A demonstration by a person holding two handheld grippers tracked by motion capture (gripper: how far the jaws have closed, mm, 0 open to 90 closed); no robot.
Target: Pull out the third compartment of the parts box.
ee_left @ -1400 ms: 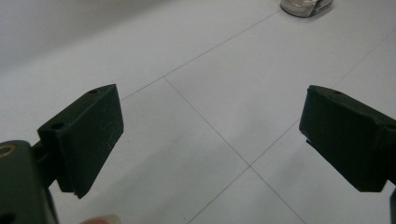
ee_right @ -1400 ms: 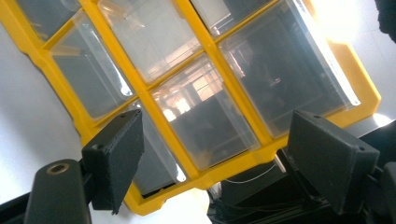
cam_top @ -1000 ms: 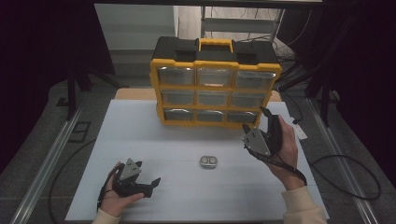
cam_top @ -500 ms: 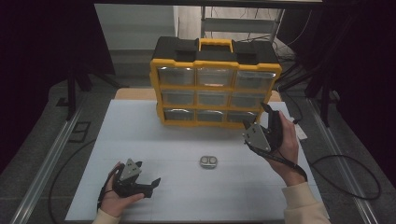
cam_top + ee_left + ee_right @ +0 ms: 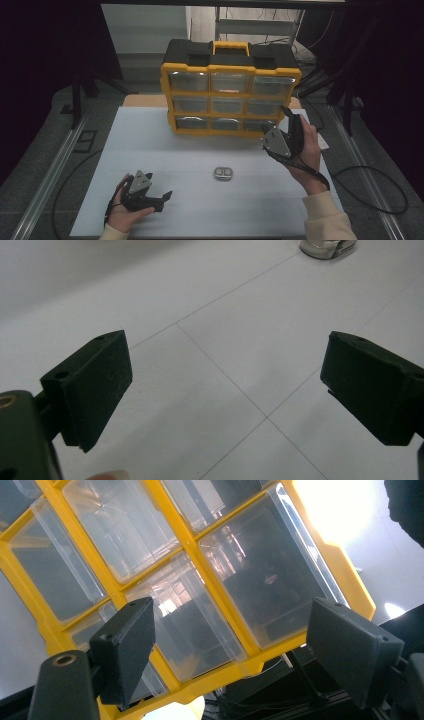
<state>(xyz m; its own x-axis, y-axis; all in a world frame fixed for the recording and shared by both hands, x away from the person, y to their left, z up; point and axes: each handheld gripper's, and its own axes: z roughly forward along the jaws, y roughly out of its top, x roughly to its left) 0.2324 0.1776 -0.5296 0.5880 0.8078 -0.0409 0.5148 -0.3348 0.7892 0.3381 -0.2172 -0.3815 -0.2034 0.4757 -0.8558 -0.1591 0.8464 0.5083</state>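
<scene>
- The yellow-framed plastic organiser with nine clear drawers and a black top [image 5: 230, 95] stands upright at the far edge of the white table [image 5: 150, 150]; every drawer I can see sits flush in its bay, so none has been pulled out yet
- In the right gripper view the lower right drawer of the organiser [image 5: 265, 580] lies between the two black jaws, close ahead but apart from them; its contents are too blurred by glare to tell
- The right gripper [image 5: 290, 122] is raised just beside the organiser's lower right corner, jaws spread wide and holding nothing
- A small silver oval metal case [image 5: 223, 173] lies on the table between the two hands, in front of the organiser and well apart from it, untouched
- The left gripper [image 5: 159, 198] rests low on the near left of the table, jaws wide apart and empty, with the same case [image 5: 327, 247] at the far edge of its own view
- Judging by this, the work is at its start: the reach to the drawer is nearly made, while gripping, opening and anything with the metal case are all left to do
</scene>
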